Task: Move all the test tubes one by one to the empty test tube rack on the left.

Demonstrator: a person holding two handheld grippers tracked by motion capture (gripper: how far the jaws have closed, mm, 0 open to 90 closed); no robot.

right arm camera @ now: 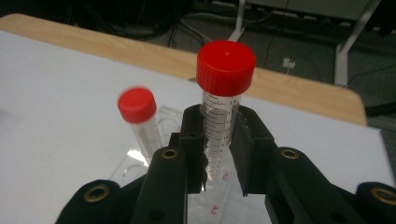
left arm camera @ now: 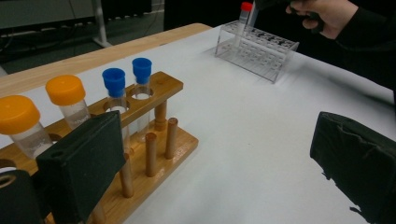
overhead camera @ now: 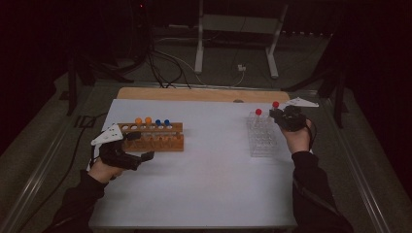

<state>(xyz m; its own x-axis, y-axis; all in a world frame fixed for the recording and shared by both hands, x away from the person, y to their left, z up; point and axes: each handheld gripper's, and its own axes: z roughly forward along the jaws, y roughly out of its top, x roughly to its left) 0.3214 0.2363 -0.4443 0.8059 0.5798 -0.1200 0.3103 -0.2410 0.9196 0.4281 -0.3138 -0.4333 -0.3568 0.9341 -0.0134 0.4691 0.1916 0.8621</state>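
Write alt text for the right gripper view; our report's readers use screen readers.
The right gripper is shut on a clear tube with a red cap, held upright. A second red-capped tube stands to its left in a clear plastic rack on a white table.

The high view is dim and underexposed: the room from nine through twelve to three o'clock sinks into near black, and only the white rectangular table sheet (overhead camera: 204, 165) returns a grey glow at the centre. Detail there is soft and grainy. The left gripper view is brighter, with even light from above; a soft shadow spreads at three o'clock under the dark sleeve (left arm camera: 369, 51), and the near black foam pads (left arm camera: 79, 163) are out of focus. In the right gripper view the clamped red-capped clear plastic tube (right arm camera: 223, 107) is sharp, while the second red-capped tube (right arm camera: 140, 116) at nine o'clock is smeared by blur.
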